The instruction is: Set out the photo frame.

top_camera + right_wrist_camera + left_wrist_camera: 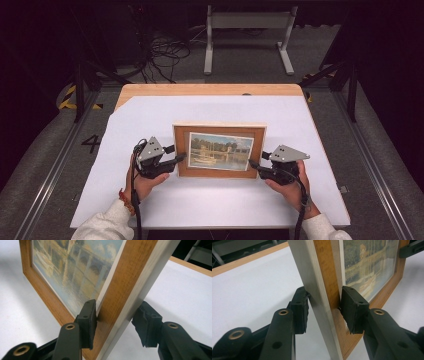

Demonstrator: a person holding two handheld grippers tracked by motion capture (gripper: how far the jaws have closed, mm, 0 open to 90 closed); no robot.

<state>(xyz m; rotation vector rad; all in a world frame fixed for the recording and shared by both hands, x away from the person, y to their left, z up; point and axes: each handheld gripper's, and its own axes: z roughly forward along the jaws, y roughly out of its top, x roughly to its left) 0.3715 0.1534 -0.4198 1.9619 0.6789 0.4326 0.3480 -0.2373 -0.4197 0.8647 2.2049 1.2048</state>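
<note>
White sheeting (165, 120) covers most of a wooden table (200, 90), whose bare far edge shows as a pale brown strip. Beyond the table lies a grey floor with a tangle of black cables (160, 55) and a white metal stand (247, 37); dark frame rails run along both sides.

Near the middle of the sheet, a little toward the near edge, stands a framed picture (220, 150). Its frame is light brown wood with a paler outer side, and the print behind the glass shows a bridge and boats on water. In the high view its face tips toward the camera.

The left gripper (177, 160), held in the person's left hand (145, 182), meets the left side of the frame. In the left gripper view its two black jaws straddle the frame's edge: the right pad (353, 311) presses on the brown front face, and the left pad (300, 308) touches the pale side near the back, so this gripper is clamped on the frame.

The right gripper (254, 165), held in the right hand (290, 187), meets the right side of the frame low down. In the right gripper view the left pad (87, 320) lies against the front face at the inner rim, and the right pad (148, 322) sits at the rear of the pale side, so it grips the frame too.

White sleeves (105, 225) enter from the near edge.
</note>
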